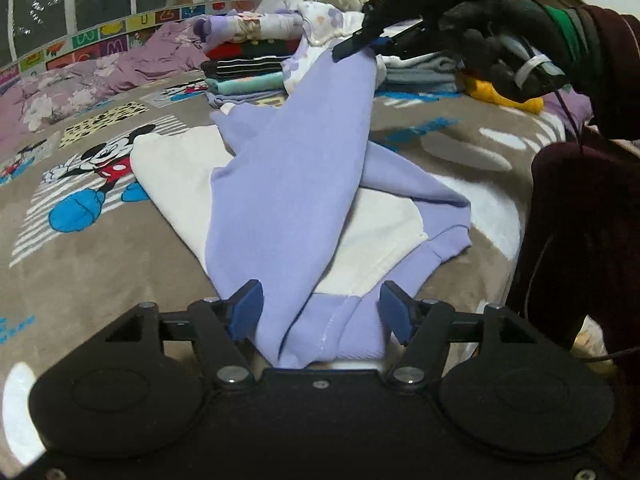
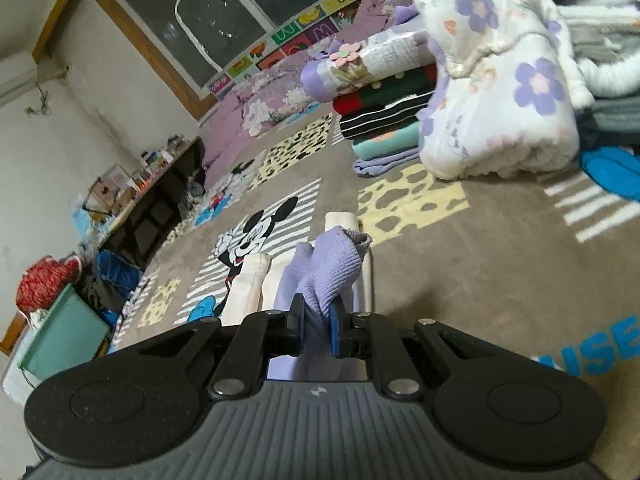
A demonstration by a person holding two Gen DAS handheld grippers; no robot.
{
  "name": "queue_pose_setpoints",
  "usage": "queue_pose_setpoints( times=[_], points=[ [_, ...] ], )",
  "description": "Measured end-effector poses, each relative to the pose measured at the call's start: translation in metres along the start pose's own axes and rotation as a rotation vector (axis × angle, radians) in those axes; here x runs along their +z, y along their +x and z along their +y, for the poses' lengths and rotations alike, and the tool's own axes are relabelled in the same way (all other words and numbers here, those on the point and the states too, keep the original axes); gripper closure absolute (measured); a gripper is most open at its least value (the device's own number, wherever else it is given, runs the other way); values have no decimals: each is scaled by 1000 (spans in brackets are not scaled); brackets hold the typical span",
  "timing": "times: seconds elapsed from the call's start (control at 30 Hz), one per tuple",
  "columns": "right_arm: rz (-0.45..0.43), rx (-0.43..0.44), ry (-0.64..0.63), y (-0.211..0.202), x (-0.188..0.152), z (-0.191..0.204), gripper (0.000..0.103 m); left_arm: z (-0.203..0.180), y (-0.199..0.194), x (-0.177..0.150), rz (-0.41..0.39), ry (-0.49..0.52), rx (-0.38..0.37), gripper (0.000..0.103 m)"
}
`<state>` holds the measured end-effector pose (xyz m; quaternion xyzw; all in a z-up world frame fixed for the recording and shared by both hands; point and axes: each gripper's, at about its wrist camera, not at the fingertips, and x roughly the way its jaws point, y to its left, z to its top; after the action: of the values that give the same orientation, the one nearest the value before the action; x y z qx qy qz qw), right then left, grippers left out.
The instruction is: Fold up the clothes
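Note:
A lavender and white sweatshirt (image 1: 288, 184) lies on a cartoon-print blanket (image 1: 100, 264). One lavender sleeve is stretched up and away from me. My right gripper (image 1: 356, 42) holds its ribbed cuff high at the top of the left wrist view; in the right wrist view the same gripper (image 2: 318, 318) is shut on the lavender cuff (image 2: 336, 268). My left gripper (image 1: 320, 312) stands open low over the near lavender hem (image 1: 352, 332), fingers either side of the cloth. A gloved hand (image 1: 492, 36) grips the right tool.
A stack of folded clothes (image 1: 248, 60) and a flower-print white bundle (image 2: 500, 100) sit at the far side of the blanket. A yellow item (image 1: 500, 94) lies beside grey folded clothes. A dark red sleeve (image 1: 580, 220) fills the right. A cluttered desk (image 2: 148, 200) stands off the bed.

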<state>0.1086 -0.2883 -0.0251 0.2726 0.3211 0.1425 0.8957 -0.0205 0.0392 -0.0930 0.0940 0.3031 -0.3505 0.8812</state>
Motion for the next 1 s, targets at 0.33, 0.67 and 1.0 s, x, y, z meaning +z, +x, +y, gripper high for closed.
queue_pose_setpoints(
  times=[0.33,0.67,1.0],
  points=[
    [95,-85,-72,41,24,43,89,6,2,-9,30,19,-18,37],
    [159,-137,-147,87,38,84,89,19,-1,-11,22,-41,-89,35],
    [221,-170,-235,146,39,117,89,34,-4,-12,6,-113,-156,35]
  ],
)
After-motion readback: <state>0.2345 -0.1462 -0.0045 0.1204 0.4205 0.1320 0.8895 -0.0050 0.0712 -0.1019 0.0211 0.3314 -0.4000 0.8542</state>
